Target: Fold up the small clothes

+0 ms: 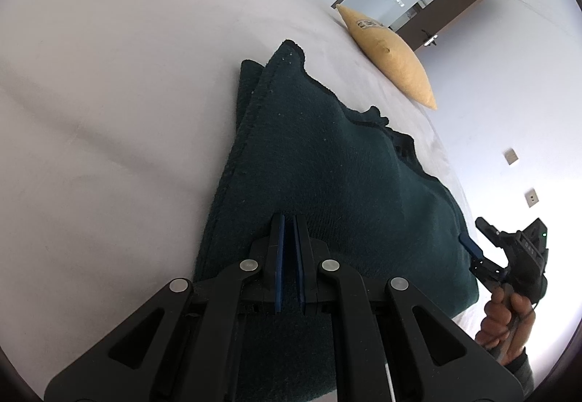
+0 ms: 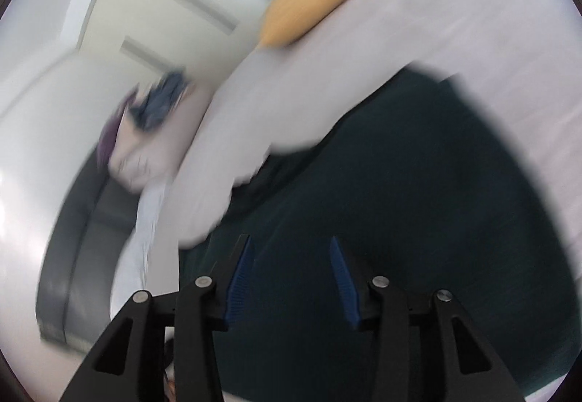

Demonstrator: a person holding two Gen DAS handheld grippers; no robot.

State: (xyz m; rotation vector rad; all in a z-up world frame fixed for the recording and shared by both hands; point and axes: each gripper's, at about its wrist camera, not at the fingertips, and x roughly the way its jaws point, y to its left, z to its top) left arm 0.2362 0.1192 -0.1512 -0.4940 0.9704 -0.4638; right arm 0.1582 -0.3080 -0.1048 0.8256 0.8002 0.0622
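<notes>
Our left hand-held gripper (image 1: 289,220) rests with its blue pads nearly together over the folded dark green knitted garment (image 1: 327,165) lying on the white bed (image 1: 109,93). Our right hand-held gripper (image 2: 291,245) stands apart, nothing clamped, above the same garment.

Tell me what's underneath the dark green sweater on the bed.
The dark green sweater lies on the pale bed sheet, which shows all around it. It looks doubled over, with a lower layer showing along its left edge. Whatever else lies beneath is covered.
</notes>
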